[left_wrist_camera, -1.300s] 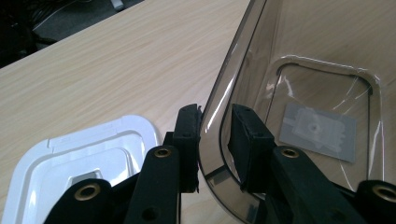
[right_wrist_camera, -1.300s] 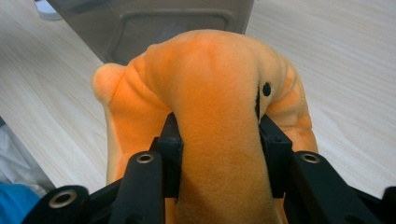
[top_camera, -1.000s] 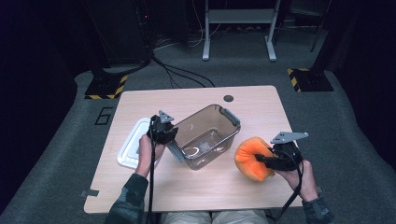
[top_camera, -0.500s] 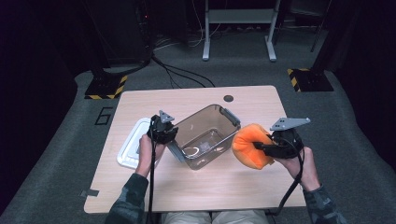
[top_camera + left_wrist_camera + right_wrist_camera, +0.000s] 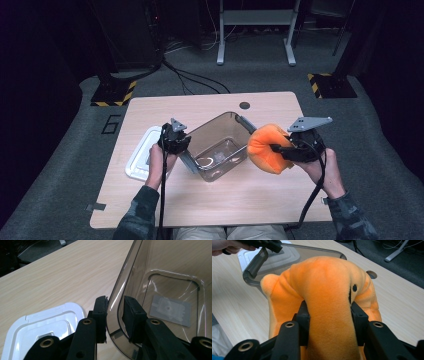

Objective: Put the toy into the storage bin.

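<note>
The right gripper is closed on an orange plush toy — in the right gripper view its two black jaws press into the soft body from both sides, and the plush bulges up between them. In the high view the toy is lifted off the wooden counter and hangs just beside the right end of a clear plastic container, touching or nearly touching its rim; which one I cannot tell.

The left gripper is closed on the left wall of the container. In the left gripper view one jaw is outside the transparent wall and the other inside, both pads against it. The container stands tilted on the counter, with a pale label on its bottom.

A white lid lies flat on the counter just left of the container — under the left hand.
</note>
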